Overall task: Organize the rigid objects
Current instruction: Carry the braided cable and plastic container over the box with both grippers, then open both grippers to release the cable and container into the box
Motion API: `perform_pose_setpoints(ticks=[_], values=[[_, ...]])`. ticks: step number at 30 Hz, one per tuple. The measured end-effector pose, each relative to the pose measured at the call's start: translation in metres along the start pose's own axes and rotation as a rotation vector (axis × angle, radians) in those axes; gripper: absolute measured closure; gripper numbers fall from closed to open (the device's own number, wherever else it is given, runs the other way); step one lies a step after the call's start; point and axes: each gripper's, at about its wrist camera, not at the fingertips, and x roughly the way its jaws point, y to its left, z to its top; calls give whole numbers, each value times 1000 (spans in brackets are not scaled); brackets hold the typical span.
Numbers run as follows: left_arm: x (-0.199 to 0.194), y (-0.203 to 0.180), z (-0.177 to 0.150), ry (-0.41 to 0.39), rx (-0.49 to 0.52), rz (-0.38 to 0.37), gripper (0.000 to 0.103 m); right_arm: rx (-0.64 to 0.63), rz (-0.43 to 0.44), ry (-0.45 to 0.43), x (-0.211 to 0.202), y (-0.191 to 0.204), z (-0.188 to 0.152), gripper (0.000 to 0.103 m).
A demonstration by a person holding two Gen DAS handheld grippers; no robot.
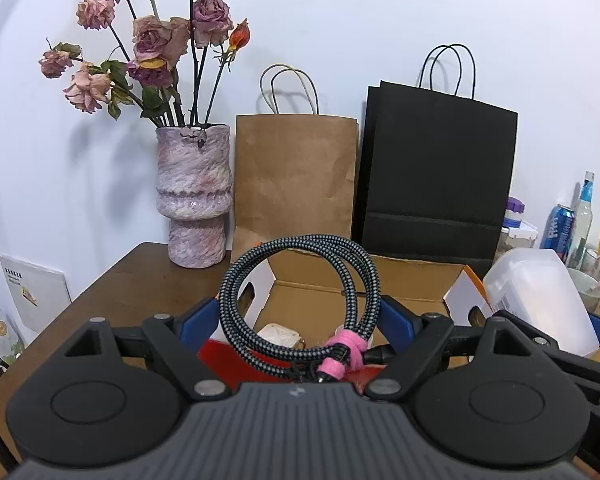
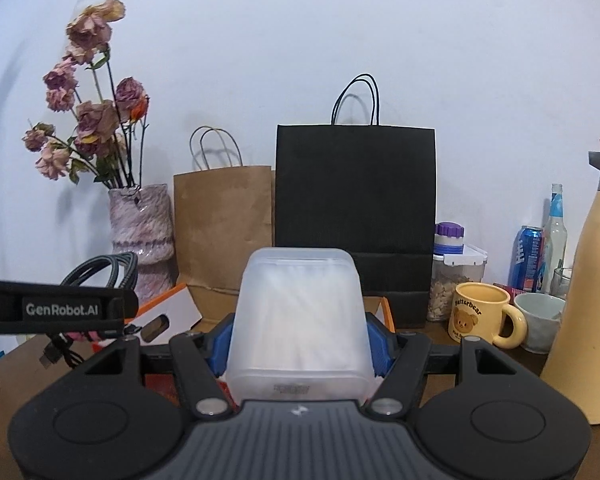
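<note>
My left gripper [image 1: 300, 320] is shut on a coiled black-and-grey braided cable [image 1: 300, 280] bound with a pink strap [image 1: 346, 354]. It holds the coil above an open cardboard box [image 1: 400, 280] with white and orange flaps. My right gripper [image 2: 300, 340] is shut on a frosted white plastic box [image 2: 300, 312], held upright between the blue pads. That plastic box also shows in the left wrist view [image 1: 540, 296], to the right of the cardboard box. The cable coil [image 2: 100, 272] and the left gripper's body show at the left of the right wrist view.
On the brown table [image 1: 132, 280] stand a pink vase of dried roses [image 1: 194, 192], a brown paper bag [image 1: 296, 176] and a black paper bag [image 1: 436, 176] against the wall. At right are a yellow bear mug [image 2: 480, 316], a yellow flask [image 2: 592, 280], a jar, a can and a bottle.
</note>
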Motion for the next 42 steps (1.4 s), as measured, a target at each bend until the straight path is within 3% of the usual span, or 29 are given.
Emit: perform_pose_setpoints(ticks=[19, 42], values=[[72, -12, 23, -6, -10, 40, 17, 18, -19, 26, 79, -8, 10, 39], [143, -1, 28, 67, 36, 90, 17, -19, -23, 107, 145, -3, 5, 39]])
